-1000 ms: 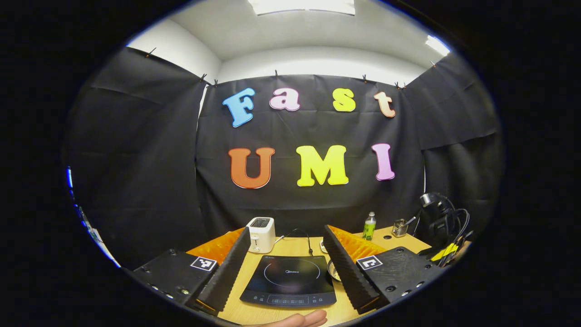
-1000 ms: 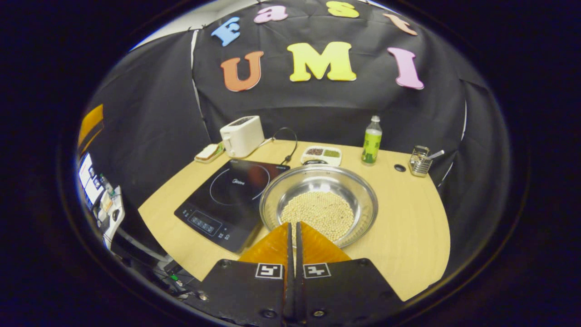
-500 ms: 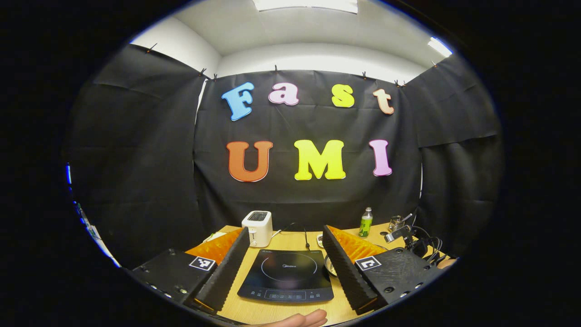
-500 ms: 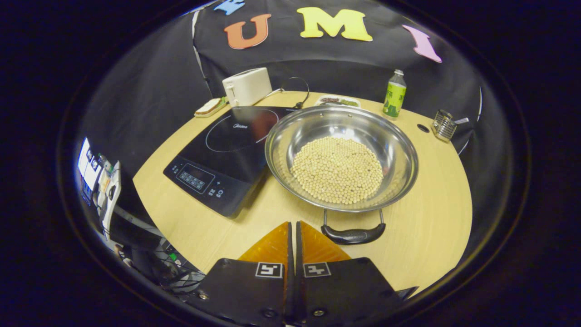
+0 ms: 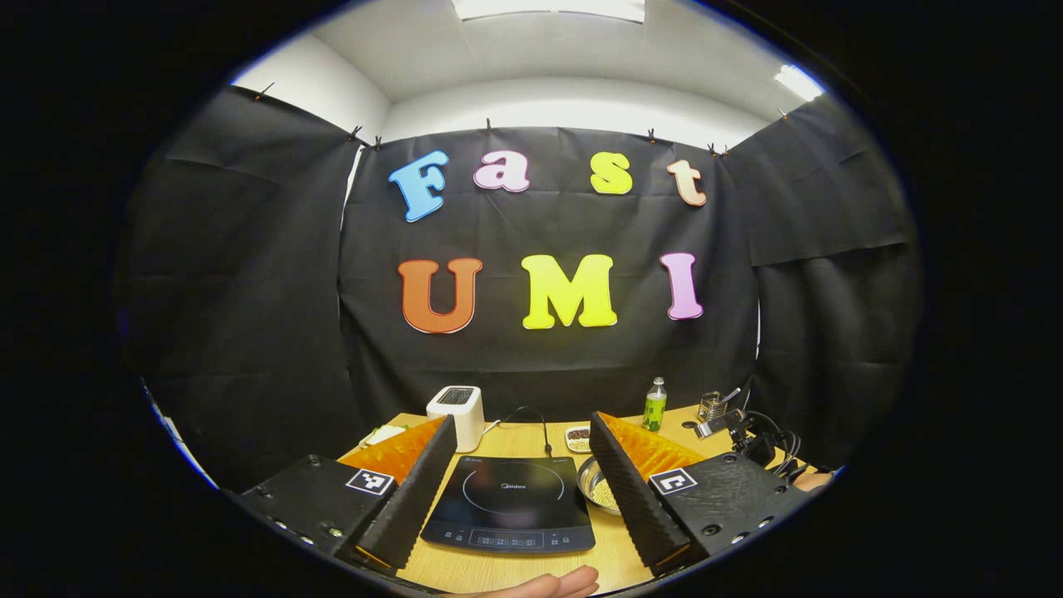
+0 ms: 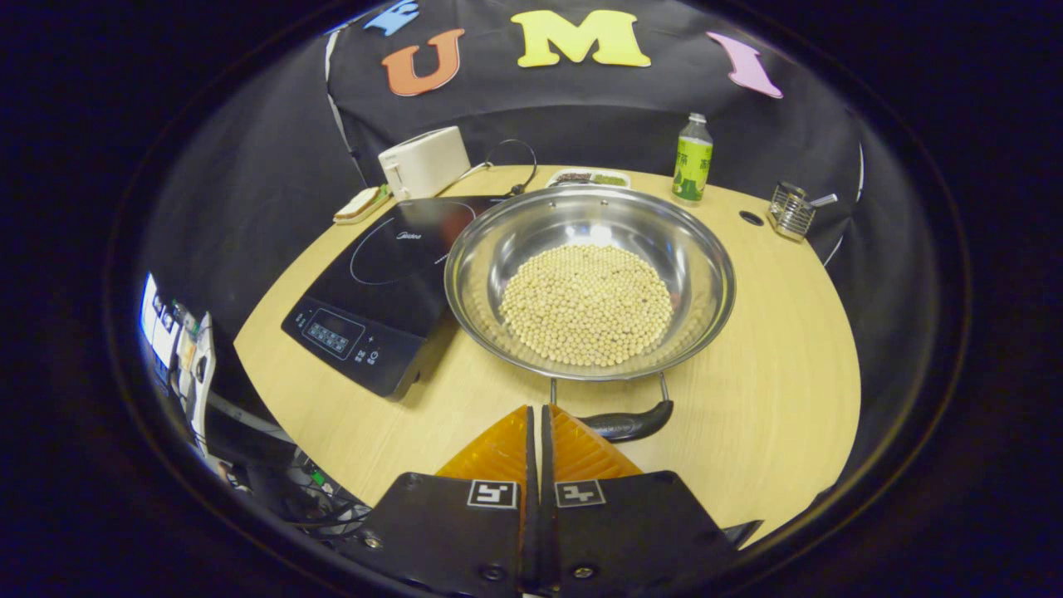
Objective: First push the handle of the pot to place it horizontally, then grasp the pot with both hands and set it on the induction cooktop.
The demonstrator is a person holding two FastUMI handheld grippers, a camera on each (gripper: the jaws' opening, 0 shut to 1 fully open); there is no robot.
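Right gripper view: our right gripper (image 6: 536,415), fingers pressed together, sits low in the frame by the round shiny steel pot (image 6: 698,249) of beans. Our left gripper (image 5: 523,432) is spread wide around the flat black cooktop (image 5: 508,502).

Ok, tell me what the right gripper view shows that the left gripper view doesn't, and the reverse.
Right gripper view: the black curved handle, the right gripper, jaws shut. Left gripper view: white ceiling light panels, the left gripper, jaws apart. Shared: shiny steel pot holding pale beans, black induction cooktop, white toaster, green bottle.
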